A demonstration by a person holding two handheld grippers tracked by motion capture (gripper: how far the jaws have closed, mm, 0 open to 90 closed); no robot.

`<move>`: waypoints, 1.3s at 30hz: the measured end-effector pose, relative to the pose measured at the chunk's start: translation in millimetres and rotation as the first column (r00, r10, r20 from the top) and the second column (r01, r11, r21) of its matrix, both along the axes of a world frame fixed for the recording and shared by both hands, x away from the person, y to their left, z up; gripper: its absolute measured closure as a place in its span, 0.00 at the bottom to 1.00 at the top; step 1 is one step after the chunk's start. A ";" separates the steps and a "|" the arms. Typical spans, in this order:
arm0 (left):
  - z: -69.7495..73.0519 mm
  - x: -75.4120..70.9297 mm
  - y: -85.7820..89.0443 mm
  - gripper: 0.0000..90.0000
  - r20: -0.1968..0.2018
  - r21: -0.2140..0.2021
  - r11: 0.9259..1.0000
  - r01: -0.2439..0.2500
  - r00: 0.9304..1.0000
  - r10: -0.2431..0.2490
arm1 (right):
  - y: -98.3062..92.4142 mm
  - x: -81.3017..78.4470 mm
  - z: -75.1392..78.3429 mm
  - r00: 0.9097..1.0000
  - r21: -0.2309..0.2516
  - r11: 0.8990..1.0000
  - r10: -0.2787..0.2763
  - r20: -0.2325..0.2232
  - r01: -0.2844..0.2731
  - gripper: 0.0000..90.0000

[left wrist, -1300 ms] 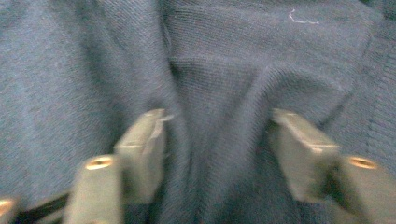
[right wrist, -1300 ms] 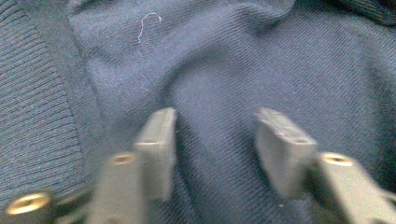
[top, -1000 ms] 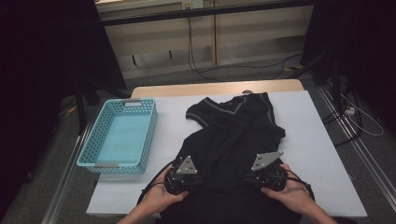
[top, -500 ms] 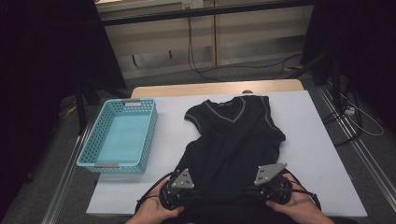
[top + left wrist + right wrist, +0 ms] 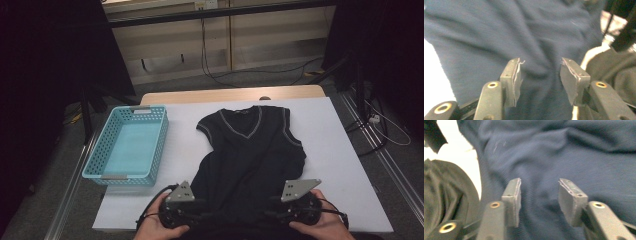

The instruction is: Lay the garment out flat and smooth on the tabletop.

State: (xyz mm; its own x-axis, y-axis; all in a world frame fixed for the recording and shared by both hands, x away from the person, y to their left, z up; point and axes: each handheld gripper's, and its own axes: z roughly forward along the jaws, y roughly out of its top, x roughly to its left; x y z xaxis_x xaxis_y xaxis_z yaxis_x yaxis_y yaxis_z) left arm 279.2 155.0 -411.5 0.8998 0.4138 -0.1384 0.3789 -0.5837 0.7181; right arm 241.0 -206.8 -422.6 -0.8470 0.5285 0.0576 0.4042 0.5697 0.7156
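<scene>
A dark sleeveless V-neck vest (image 5: 250, 150) with grey trim lies spread flat on the white table (image 5: 340, 145), its hem at the near edge. My left gripper (image 5: 202, 209) is at the hem's left corner and my right gripper (image 5: 275, 207) at its right corner, each in a hand. In the left gripper view the left gripper (image 5: 540, 67) is open over the navy fabric (image 5: 499, 37). In the right gripper view the right gripper (image 5: 539, 187) is open over the fabric (image 5: 574, 152). Both pairs of jaws have just been opening, and the cloth lies under the gaps, unpinched.
An empty teal plastic basket (image 5: 127, 147) stands on the table's left side, close to the vest's left shoulder. Bare white table shows right of the vest. Cables (image 5: 380, 125) run on the floor beyond the right edge.
The vest was drawn toward the near edge and now lies stretched out flat. Both grippers moved back toward the person and let go of the hem, their jaws now apart.
</scene>
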 end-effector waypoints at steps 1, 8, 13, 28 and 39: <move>1.3 3.8 5.7 0.55 0.021 0.009 1.000 -0.027 0.999 0.027 | -4.2 1.6 3.0 1.000 0.019 1.000 -0.018 0.007 0.018 0.56; -13.8 30.4 26.9 0.59 0.005 0.072 0.987 -0.143 0.990 0.143 | -36.8 21.8 14.4 0.985 0.000 0.987 -0.161 0.065 0.162 0.68; -26.0 42.4 15.1 0.55 -0.002 0.134 0.981 -0.140 0.990 0.141 | -66.2 28.3 11.2 0.955 0.018 0.959 -0.285 0.077 0.284 0.71; -27.7 37.0 2.2 0.94 -0.009 0.155 0.986 -0.065 0.998 0.067 | -69.7 43.1 -12.9 0.944 -0.057 0.942 -0.329 0.011 0.330 0.56; -20.5 18.5 55.8 0.96 -0.023 0.198 0.957 -0.214 0.975 0.222 | -66.7 51.2 -21.1 0.943 -0.111 0.938 -0.333 -0.019 0.329 0.55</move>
